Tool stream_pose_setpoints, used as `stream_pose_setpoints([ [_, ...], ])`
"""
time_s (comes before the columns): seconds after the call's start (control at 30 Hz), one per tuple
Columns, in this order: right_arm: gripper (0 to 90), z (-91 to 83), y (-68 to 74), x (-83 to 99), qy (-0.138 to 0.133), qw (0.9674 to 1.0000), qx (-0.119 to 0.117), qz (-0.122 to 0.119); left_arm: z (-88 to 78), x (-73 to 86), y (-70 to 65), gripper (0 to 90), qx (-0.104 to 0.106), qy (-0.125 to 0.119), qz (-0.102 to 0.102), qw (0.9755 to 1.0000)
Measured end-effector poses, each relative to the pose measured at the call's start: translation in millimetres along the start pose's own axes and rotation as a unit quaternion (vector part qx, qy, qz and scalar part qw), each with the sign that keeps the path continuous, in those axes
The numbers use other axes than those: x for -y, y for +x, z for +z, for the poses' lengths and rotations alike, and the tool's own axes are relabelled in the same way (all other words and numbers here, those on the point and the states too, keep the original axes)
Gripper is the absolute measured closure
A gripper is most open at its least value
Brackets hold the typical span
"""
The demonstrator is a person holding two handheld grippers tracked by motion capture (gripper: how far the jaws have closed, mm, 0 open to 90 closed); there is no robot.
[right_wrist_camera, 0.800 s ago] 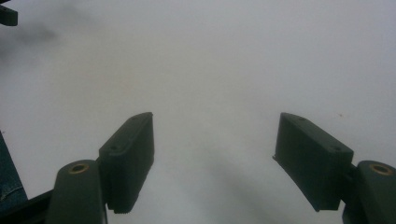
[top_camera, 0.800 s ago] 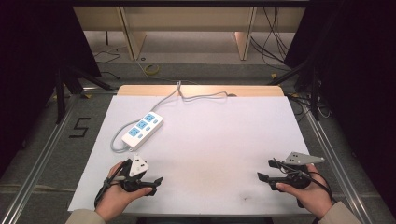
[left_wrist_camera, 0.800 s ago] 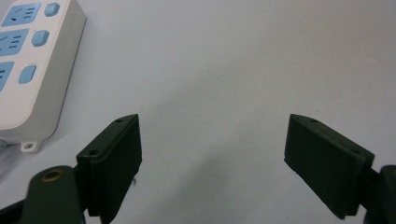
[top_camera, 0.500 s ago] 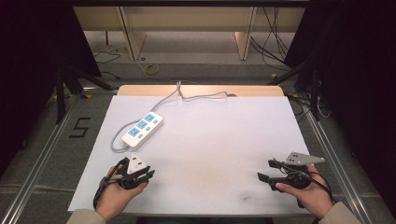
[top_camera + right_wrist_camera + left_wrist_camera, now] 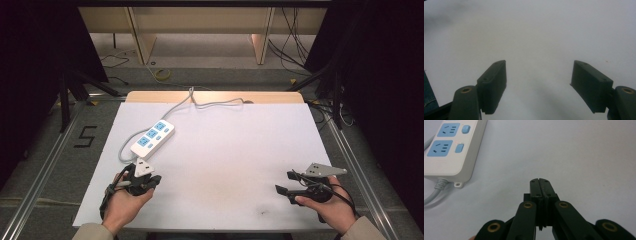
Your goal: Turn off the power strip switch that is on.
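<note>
Left claw [image 5: 145, 172] has advanced toward power strip [image 5: 153, 138]; floor marking "5" [image 5: 85, 136].

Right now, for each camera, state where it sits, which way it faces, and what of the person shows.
High view: above the person's side, facing forward and down on the white table; forearms, hands, left gripper, right gripper.
Left gripper view: rides that gripper, along shut jaws toward the white power strip with blue sockets.
Right gripper view: along the open gripper at bare tabletop.
Shared: high and left gripper views both show the strip.
</note>
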State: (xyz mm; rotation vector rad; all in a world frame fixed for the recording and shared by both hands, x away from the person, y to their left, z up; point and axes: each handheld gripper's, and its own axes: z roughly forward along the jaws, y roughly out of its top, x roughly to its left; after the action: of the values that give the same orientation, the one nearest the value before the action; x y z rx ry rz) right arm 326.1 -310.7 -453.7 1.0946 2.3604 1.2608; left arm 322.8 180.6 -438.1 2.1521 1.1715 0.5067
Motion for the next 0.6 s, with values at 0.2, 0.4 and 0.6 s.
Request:
stream_pose_setpoints([
  [0.2,28.9,0.0,-0.1,0.1,0.0,1.0,0.0,0.0,1.0,-3.9,4.4,89.8,-0.006,0.002,-0.004,1.0],
  [0.4,29.0,-0.2,-0.2,0.2,0.0,1.0,0.001,0.0,1.4,-7.2,10.0,89.8,-0.015,0.002,-0.014,0.9998],
  [0.6,29.0,-0.2,-0.1,0.2,0.0,1.0,0.001,0.0,1.8,-9.0,14.9,89.8,-0.024,0.003,-0.02,0.9995],
])
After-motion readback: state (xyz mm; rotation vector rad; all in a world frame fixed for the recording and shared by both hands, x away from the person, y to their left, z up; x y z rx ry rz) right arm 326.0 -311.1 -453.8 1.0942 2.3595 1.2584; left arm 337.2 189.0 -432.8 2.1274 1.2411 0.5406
